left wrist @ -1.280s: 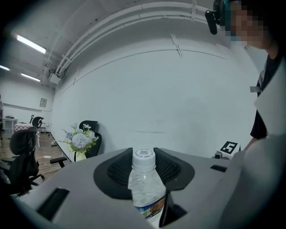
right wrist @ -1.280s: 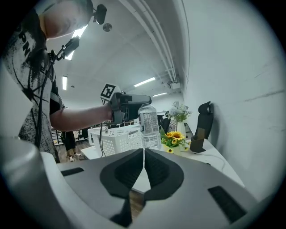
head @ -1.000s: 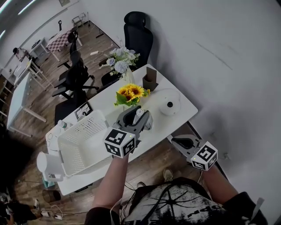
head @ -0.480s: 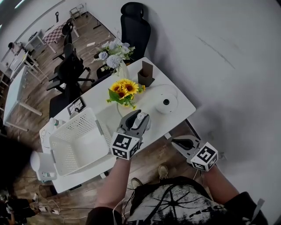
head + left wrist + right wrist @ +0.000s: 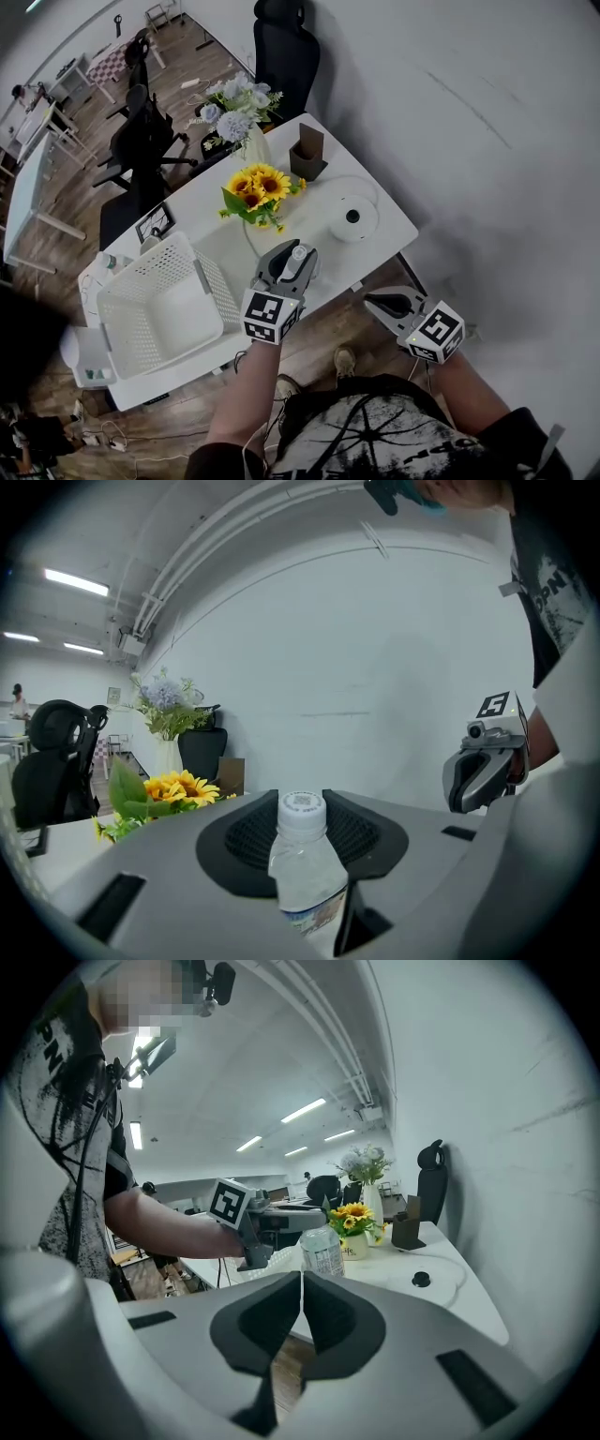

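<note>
Clamping left gripper point(image 5: 301, 806) jaws hold water bottle point(image 5: 306, 878); right gripper point(image 5: 301, 1283) jaws touch.

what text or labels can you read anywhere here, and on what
"PN" on the shirt; the rest of the print is cut off.
Bottle label: too blurred to read.
Cap: a code square, no words.
Left cube, right cube: square markers, no words.
</note>
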The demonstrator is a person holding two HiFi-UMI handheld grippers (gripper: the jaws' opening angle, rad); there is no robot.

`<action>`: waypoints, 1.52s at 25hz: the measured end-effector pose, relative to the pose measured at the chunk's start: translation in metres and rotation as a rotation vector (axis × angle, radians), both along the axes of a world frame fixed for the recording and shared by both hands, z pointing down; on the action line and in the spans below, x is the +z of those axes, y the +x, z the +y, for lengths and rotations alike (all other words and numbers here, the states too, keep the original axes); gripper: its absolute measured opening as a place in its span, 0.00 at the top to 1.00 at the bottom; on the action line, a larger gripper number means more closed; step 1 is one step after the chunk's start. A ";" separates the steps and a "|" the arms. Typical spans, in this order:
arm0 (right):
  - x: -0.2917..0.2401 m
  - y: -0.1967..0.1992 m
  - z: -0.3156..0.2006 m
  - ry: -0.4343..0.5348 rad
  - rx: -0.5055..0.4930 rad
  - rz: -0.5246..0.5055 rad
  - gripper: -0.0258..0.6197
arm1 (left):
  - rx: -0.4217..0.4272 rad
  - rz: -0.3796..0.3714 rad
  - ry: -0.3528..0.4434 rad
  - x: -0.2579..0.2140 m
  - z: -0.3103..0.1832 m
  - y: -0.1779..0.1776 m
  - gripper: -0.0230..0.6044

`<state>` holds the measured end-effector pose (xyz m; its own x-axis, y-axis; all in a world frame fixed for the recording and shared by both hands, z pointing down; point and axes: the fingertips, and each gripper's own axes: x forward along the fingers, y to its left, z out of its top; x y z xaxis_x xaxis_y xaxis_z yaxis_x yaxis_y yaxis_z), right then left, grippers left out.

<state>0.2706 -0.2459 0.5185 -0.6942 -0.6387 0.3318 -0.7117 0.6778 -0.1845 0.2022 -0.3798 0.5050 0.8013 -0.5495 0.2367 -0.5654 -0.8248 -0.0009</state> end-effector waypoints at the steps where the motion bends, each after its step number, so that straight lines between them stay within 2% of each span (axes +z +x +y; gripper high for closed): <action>1: 0.000 -0.001 -0.001 -0.001 -0.002 -0.002 0.92 | -0.006 0.014 0.002 0.000 0.001 0.000 0.72; 5: 0.003 -0.004 -0.003 -0.009 -0.008 -0.006 0.92 | -0.020 0.039 0.008 0.001 0.001 -0.001 0.72; 11: 0.005 -0.007 -0.004 -0.009 -0.016 -0.012 0.92 | -0.006 0.012 0.015 0.003 0.000 0.000 0.71; 15: 0.003 -0.010 -0.006 -0.001 -0.021 -0.016 0.92 | -0.009 0.011 0.012 0.002 0.003 -0.002 0.64; 19: -0.001 -0.013 -0.007 0.010 -0.025 -0.016 0.92 | -0.007 0.010 0.012 -0.003 0.011 -0.007 0.63; 30: -0.019 -0.039 -0.015 0.073 -0.051 -0.022 0.92 | -0.021 0.074 -0.016 -0.022 0.052 -0.040 0.64; 35: -0.029 -0.059 -0.016 0.106 -0.067 -0.022 0.92 | -0.004 0.094 -0.051 -0.023 0.074 -0.053 0.75; 38: -0.034 -0.071 -0.016 0.121 -0.069 -0.024 0.92 | 0.008 0.092 -0.063 -0.025 0.084 -0.062 0.88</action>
